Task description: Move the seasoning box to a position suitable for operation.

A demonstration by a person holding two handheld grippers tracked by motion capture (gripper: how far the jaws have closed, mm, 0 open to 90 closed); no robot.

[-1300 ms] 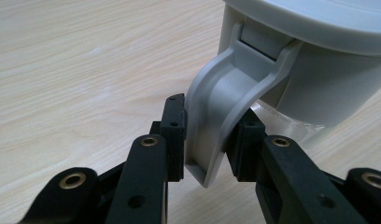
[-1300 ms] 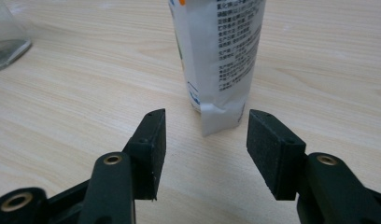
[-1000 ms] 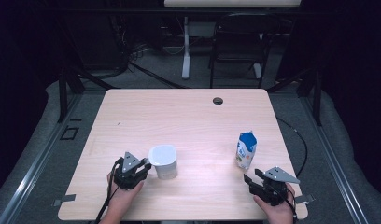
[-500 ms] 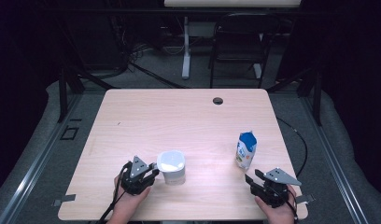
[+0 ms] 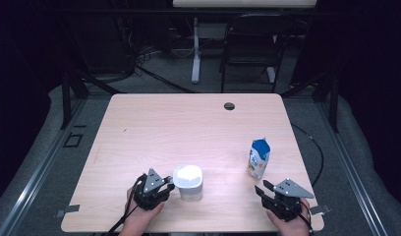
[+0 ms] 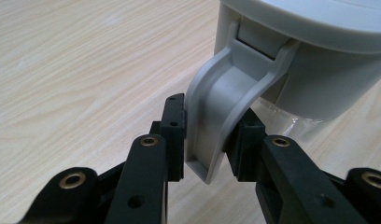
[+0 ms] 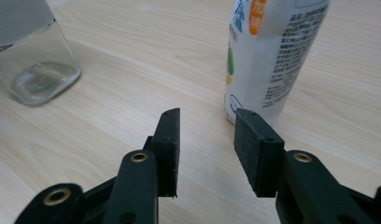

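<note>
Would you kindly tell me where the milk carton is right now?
In the high view the milk carton stands upright on the table's right side, just beyond the right tongs, with the jug to its left.

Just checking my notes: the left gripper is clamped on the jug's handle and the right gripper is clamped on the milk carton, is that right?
Not quite. The left gripper is indeed clamped on the jug's handle, but the right gripper holds nothing. The right gripper view shows its jaws, which have just been closing, with bare table between them and the milk carton standing just beyond.

I've dragged the jug (image 5: 188, 182) toward three o'clock with my left gripper (image 5: 165, 183); my right gripper's (image 7: 205, 140) jaws have been closing on nothing.
</note>
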